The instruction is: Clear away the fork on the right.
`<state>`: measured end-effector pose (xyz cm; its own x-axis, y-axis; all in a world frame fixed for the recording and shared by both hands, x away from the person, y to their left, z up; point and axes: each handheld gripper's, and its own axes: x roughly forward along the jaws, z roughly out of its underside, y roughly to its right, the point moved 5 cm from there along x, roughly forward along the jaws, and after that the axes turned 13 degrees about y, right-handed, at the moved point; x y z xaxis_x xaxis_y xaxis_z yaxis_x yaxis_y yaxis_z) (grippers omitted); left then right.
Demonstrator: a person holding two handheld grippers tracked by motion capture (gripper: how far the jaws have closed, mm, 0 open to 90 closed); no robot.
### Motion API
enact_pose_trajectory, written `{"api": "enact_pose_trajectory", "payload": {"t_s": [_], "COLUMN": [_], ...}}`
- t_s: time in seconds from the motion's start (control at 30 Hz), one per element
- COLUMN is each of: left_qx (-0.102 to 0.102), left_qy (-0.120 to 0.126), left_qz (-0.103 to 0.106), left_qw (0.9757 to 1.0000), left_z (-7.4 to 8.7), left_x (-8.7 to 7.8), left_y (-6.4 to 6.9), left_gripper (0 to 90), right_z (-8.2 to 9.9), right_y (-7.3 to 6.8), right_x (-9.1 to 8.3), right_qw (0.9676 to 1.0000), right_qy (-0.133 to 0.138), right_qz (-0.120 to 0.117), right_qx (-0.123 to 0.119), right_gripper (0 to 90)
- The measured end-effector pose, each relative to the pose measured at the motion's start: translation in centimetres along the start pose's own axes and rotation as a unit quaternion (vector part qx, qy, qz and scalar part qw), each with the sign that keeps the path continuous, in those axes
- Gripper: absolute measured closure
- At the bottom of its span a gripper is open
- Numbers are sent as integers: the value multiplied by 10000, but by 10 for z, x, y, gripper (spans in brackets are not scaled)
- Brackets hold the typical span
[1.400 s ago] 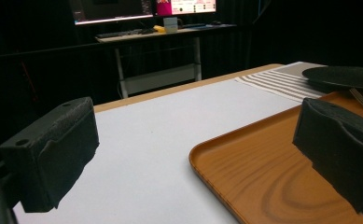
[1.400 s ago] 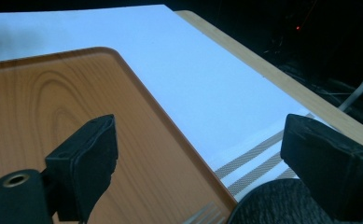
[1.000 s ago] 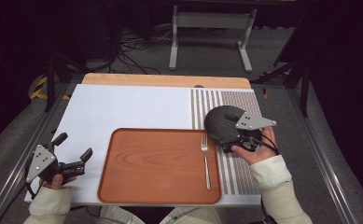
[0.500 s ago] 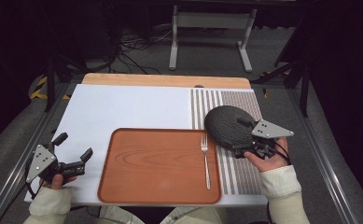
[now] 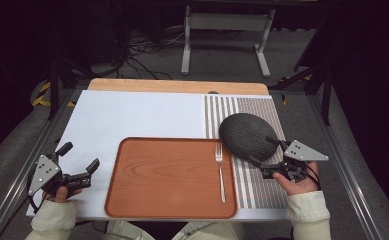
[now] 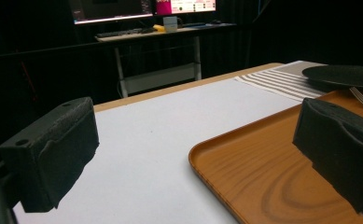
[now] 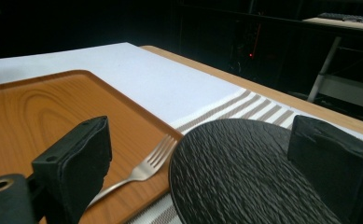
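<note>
A dark, rough-textured round plate (image 5: pixel 247 136) lies on the striped right end of the mat. A silver fork (image 5: pixel 220 170) rests along the right side of the brown wooden tray (image 5: pixel 172 177), tines pointing away. My right gripper (image 5: pixel 263 151) is open at the plate's near right edge. In the right gripper view its gripper (image 7: pixel 202 135) has its jaws wide on either side of the plate (image 7: pixel 244 172), with the fork (image 7: pixel 146 170) to the left. My left gripper (image 5: pixel 79 156) is open and empty, left of the tray (image 6: pixel 272 177).
A white mat (image 5: pixel 132 115) with a striped section (image 5: pixel 262 190) covers the table, and a wooden strip (image 5: pixel 177 86) runs along its far edge. Metal rails flank the table. A metal stand (image 5: pixel 224 30) and cables are on the floor beyond.
My right gripper has drawn back from over the plate, to the right and toward the person. The plate, fork, tray and left gripper have stayed put.
</note>
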<state>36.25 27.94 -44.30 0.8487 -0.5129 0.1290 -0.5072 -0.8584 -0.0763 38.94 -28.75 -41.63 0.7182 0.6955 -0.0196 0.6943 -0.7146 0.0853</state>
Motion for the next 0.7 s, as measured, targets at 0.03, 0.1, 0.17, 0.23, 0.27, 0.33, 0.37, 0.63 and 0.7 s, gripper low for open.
{"api": "enact_pose_trajectory", "payload": {"t_s": [0.03,0.1,0.17,0.23,0.27,0.33,0.37,0.63,0.7], "left_qx": [1,2,3,1,2,1,0,-33,-50], "left_qy": [0,1,0,1,-7,-6,-8,9,15], "left_qz": [0,-3,-1,-2,-5,-5,-4,-2,-8], "left_qw": [10000,10000,10000,10000,10000,10000,10000,10000,10000], "left_z": [0,0,0,0,0,0,0,1,1], "left_x": [0,0,0,0,0,0,0,1,1], "left_y": [0,0,0,0,0,0,0,-1,-1], "left_gripper": [6,6,6,6,6,6,6,6,6], "right_z": [2,7,10,12,14,18,20,31,35], "right_y": [0,2,4,4,5,7,8,11,12], "right_x": [-1,-6,-10,-11,-12,-15,-16,-22,-24], "right_qw": [10000,10000,9999,9999,9998,9997,9997,9993,9992], "right_qy": [2,8,13,15,33,20,25,-27,-56], "right_qz": [11,56,101,117,129,182,189,258,272], "right_qx": [12,51,81,115,125,163,175,253,280], "right_gripper": [73,73,73,72,72,72,72,72,72]}}
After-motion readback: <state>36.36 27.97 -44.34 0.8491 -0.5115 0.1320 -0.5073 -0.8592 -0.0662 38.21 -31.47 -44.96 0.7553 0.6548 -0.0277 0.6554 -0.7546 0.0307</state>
